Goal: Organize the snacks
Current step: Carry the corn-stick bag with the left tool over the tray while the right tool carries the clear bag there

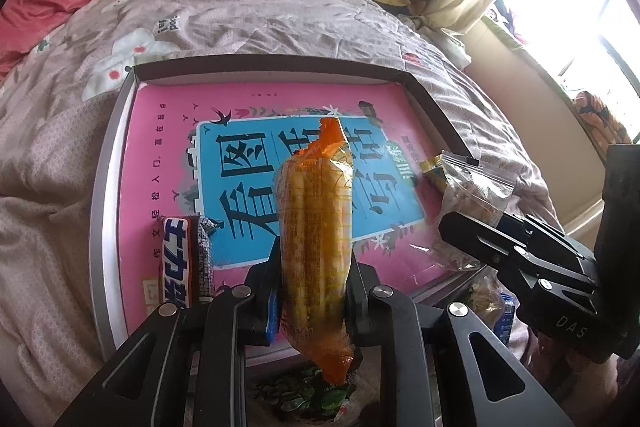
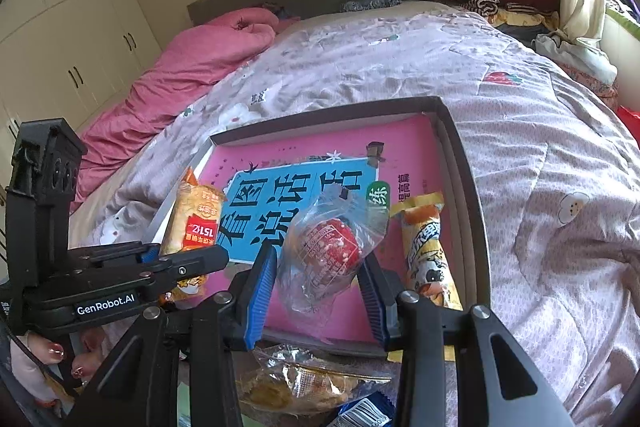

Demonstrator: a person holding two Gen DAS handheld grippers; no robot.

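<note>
Snacks update: my left gripper (image 1: pixel 312 291) is clamped tight on an orange biscuit pack (image 1: pixel 316 227), held over the tray's (image 1: pixel 108 187) near edge. My right gripper (image 2: pixel 320 291) pinches a clear-wrapped red snack (image 2: pixel 328 251) above the near-right part, beside a yellow pack (image 2: pixel 428 251) lying there.

A book (image 1: pixel 256 163) lies in a tray (image 1: pixel 105 163) on the bed (image 1: pixel 280 7)

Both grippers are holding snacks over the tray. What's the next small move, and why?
Probably lower the right gripper slightly and release. Its clear-wrapped red snack hangs above bare pink book cover inside the tray, beside the yellow cartoon bar; the left gripper should wait.
</note>
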